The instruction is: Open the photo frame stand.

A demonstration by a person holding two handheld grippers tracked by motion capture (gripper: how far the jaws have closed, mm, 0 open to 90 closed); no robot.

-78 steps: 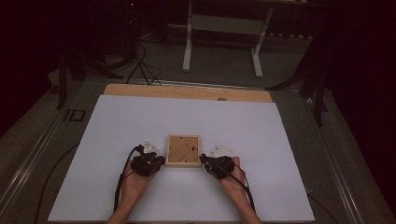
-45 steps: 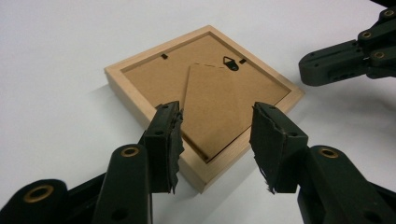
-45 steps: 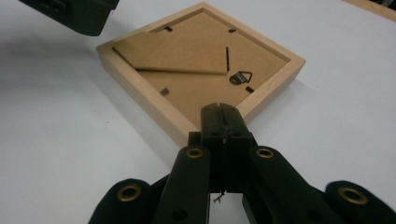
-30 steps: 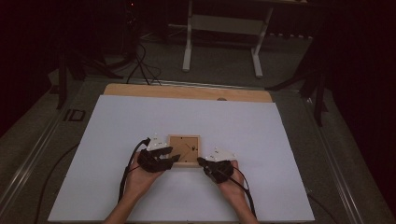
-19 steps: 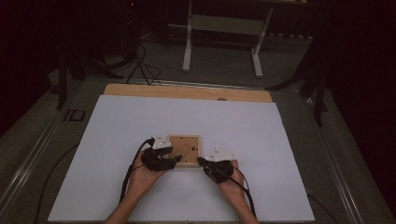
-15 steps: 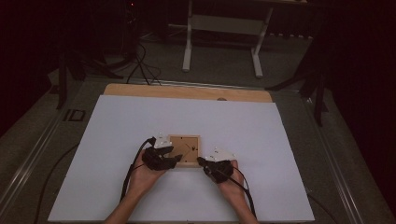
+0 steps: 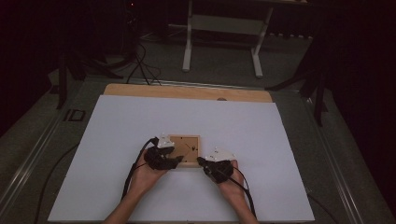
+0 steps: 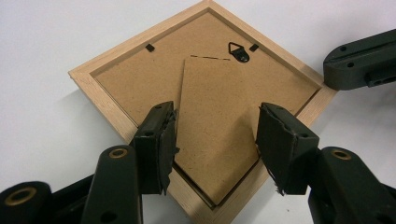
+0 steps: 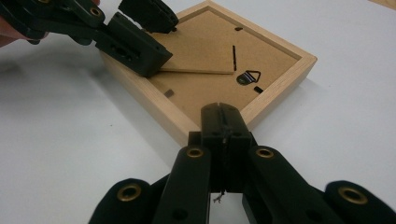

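Note:
A small wooden picture frame lies face down on the white sheet, its brown backing and black hanger up. The backing's stand flap is raised a little at its wide end. My left gripper straddles that flap; its jaws have just been opening, and the pads sit against both side edges of the flap. In the high view the left gripper is over the frame's near left corner. My right gripper is shut with nothing in it, its tip resting on the frame's rim at the near right corner.
The white sheet covers a wooden table whose bare far edge shows. A white stand and cables are on the floor beyond. Dark rails run along both sides of the table.
My left gripper has moved right, from beside the frame's left edge to over its near left corner. The right gripper has kept its place at the near right corner.

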